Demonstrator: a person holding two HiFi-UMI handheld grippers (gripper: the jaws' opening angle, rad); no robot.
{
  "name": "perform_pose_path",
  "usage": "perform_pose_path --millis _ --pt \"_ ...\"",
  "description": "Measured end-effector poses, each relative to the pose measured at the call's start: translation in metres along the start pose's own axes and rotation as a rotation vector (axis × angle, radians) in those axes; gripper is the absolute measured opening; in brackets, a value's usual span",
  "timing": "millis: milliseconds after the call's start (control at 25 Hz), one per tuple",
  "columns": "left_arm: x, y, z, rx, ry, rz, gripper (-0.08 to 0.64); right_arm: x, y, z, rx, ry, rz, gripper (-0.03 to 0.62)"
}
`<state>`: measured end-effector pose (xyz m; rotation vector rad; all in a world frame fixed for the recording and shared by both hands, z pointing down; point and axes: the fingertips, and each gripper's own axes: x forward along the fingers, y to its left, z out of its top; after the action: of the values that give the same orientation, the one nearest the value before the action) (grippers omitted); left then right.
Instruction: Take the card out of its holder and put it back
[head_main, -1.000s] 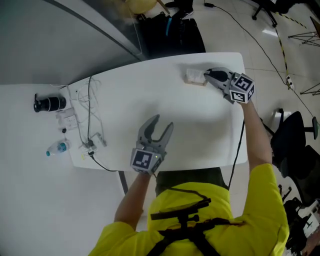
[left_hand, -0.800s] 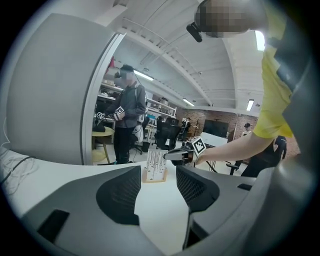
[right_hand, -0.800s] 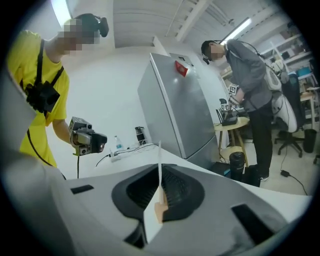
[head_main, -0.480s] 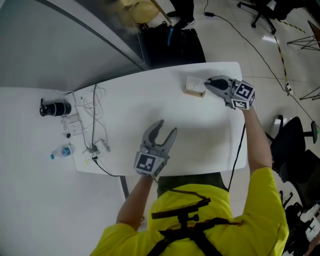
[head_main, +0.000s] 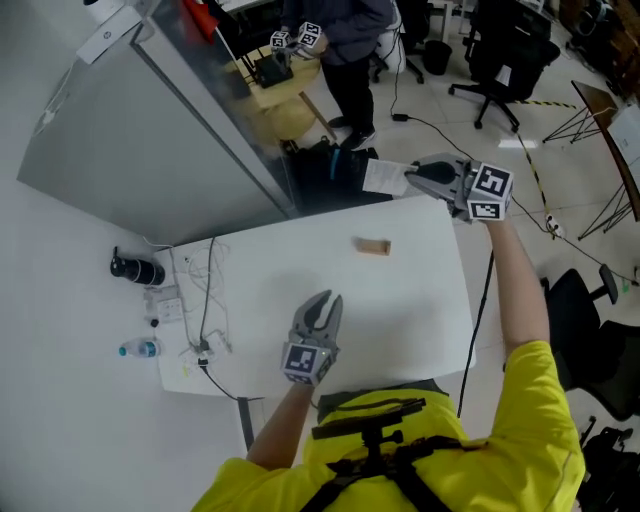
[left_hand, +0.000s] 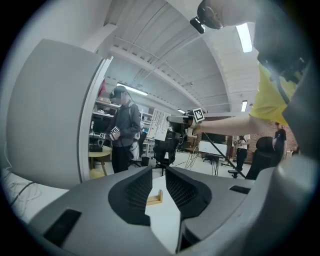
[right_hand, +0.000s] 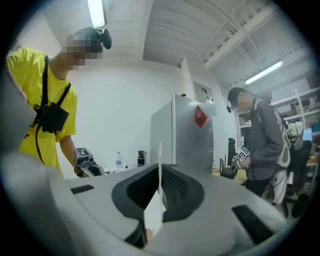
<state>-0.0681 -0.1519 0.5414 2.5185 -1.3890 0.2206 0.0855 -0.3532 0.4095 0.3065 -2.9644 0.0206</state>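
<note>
A small wooden card holder (head_main: 372, 246) lies empty on the white table (head_main: 430, 300); in the left gripper view the holder (left_hand: 154, 198) shows beyond the jaws. My right gripper (head_main: 410, 176) is raised above the table's far edge, shut on a white card (head_main: 383, 177). In the right gripper view the card (right_hand: 159, 200) stands edge-on between the pads. My left gripper (head_main: 326, 300) hovers over the near middle of the table; its jaws are closing, a narrow gap remains, and nothing is between them.
Loose cables (head_main: 203, 290), a water bottle (head_main: 140, 349) and a black cylinder (head_main: 138, 270) lie at the table's left end. A grey cabinet (head_main: 150, 130) stands behind. A person in grey (head_main: 345, 40) stands beyond, with office chairs (head_main: 500, 50) on the floor.
The right gripper has lifted the card out of the holder and carried it up and away. The left jaws have narrowed from wide open. The head view has pulled back.
</note>
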Motion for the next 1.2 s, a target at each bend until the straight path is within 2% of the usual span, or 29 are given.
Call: perform_pose_path --millis 240,440,600,720,960,1200 --pt "-0.016 -0.018 -0.003 0.029 -0.068 -0.023 0.078 -0.009 0.016 0.038 -0.052 -0.016 -0.007 0.020" --pt "-0.022 -0.018 0.003 0.036 -0.107 -0.003 0.021 -0.006 0.030 0.037 -0.048 -0.024 0.000 0.020" --pt "-0.023 -0.013 0.009 0.018 -0.065 0.008 0.018 0.002 0.035 0.030 -0.036 -0.027 0.003 0.020" --pt "-0.014 -0.008 0.019 0.005 -0.112 0.025 0.018 0.002 0.037 0.029 -0.023 -0.033 0.000 0.020" --pt "0.002 -0.009 0.024 0.012 -0.063 0.038 0.018 0.001 0.035 0.017 -0.005 -0.029 -0.010 0.020" --pt "0.018 -0.009 0.015 -0.005 -0.015 0.032 0.018 0.009 0.031 -0.014 0.031 -0.013 -0.002 0.020"
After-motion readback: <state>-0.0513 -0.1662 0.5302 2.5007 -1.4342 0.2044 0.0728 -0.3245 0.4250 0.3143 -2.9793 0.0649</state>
